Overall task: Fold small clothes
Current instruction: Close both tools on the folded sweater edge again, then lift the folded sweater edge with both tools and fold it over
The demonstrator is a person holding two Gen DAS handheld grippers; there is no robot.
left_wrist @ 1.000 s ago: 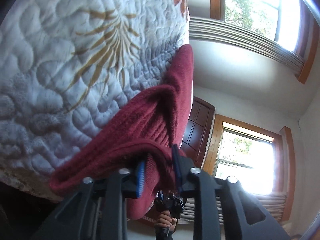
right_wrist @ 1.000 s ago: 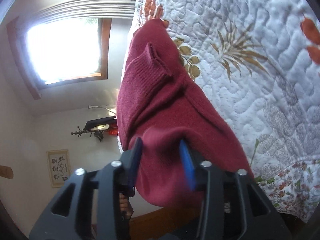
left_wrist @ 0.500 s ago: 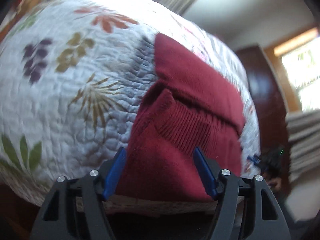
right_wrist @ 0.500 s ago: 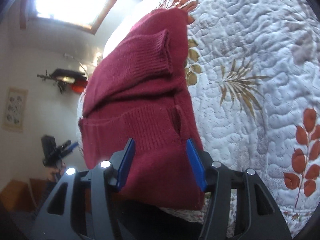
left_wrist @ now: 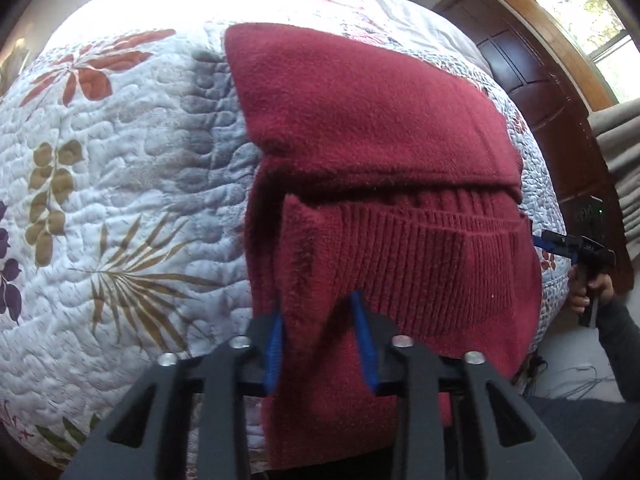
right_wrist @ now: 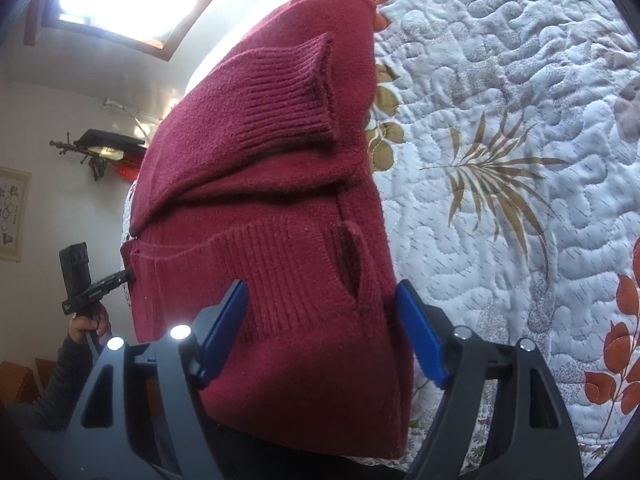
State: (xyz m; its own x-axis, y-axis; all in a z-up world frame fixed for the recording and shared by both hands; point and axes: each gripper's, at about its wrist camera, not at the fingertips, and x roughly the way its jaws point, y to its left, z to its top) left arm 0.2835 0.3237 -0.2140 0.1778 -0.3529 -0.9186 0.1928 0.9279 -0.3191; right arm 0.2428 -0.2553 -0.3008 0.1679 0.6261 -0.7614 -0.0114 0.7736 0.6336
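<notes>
A dark red knit sweater (left_wrist: 360, 128) lies folded on the quilted bed, its ribbed hem (left_wrist: 432, 256) towards me and a ribbed cuff (right_wrist: 288, 100) folded on top. My left gripper (left_wrist: 319, 344) is at the hem's left corner, its blue pads pinching a raised fold of the knit. In the right wrist view it shows small at the sweater's left edge, left gripper (right_wrist: 116, 278). My right gripper (right_wrist: 322, 334) stands open, its pads wide apart over the hem's other corner by a small slit (right_wrist: 352, 260). The right gripper (left_wrist: 560, 244) also shows at the sweater's right edge.
The white floral quilt (left_wrist: 120, 200) covers the bed all around the sweater. A dark wooden door (left_wrist: 540, 92) and a window are behind on the right. A person's hand (left_wrist: 584, 292) and dark sleeve hold the right gripper. A wall picture (right_wrist: 12, 212) hangs at the left.
Both grippers let the sweater go onto the bed and opened. Since half a second ago the left pads have drawn together on the hem's corner; the right stays wide open.
</notes>
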